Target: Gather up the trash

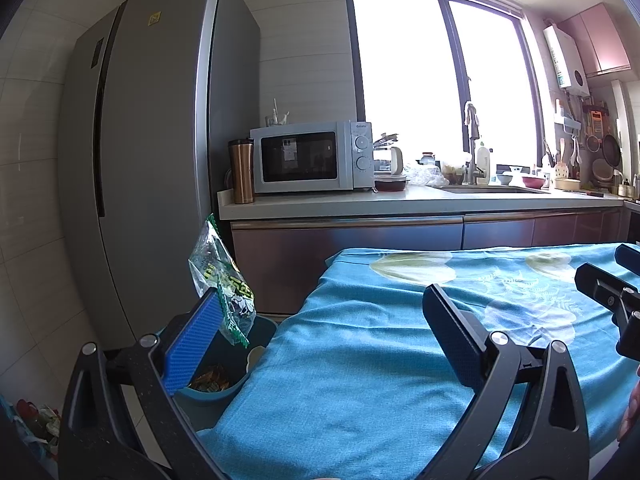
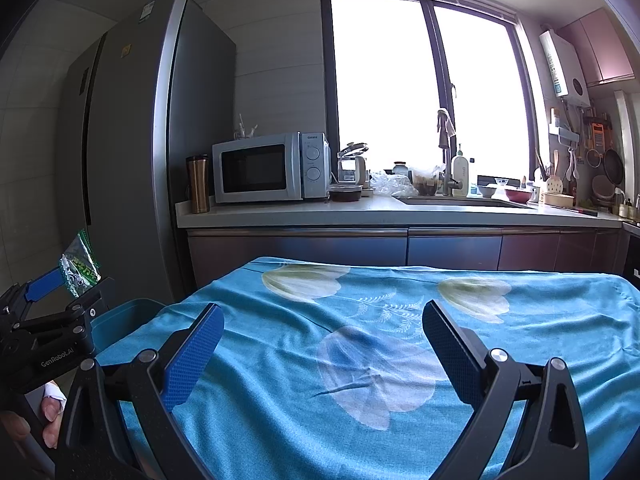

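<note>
Wrapper (image 1: 222, 280), a clear green-printed snack bag, hangs at the blue pad of the left gripper (image 1: 320, 320) just off the left edge of the table (image 1: 360, 360), above the bin (image 1: 224, 394) standing against that edge; the jaws are spread wide, so it seems released or merely clinging to one pad, about to drop. Some trash already lies in the bin, and the cloth-covered table shows no litter in either view, so collection looks nearly done. Right gripper (image 2: 322, 340) hovers over the table with jaws wide apart, holding nothing.
</note>
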{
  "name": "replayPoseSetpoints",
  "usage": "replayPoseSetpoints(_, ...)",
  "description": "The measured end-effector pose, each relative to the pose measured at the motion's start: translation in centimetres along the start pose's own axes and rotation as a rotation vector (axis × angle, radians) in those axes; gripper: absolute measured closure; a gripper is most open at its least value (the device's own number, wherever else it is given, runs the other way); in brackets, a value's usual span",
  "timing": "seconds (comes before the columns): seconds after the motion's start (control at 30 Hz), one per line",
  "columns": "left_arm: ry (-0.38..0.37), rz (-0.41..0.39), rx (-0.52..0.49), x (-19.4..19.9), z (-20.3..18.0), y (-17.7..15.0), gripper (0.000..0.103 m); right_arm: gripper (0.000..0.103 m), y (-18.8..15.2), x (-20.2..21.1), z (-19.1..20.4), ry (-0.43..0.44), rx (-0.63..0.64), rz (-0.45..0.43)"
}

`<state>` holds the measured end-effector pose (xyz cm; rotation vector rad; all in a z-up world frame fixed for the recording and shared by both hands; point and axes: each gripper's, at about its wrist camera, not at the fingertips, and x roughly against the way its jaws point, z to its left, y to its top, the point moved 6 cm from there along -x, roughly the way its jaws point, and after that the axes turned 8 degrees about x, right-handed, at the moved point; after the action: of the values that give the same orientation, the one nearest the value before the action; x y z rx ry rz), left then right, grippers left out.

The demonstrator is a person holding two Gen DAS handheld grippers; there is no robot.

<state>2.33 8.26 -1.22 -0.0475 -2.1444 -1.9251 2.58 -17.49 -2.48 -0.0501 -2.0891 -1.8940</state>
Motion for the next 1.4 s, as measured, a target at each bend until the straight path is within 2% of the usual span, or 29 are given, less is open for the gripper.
replayPoseSetpoints(1.4, 0.003, 0.001, -0.004, -0.04, -0.18, -0.23, 0.006, 0.007, 0.07, 0.05, -0.08, -0.003, 0.002, -0.006)
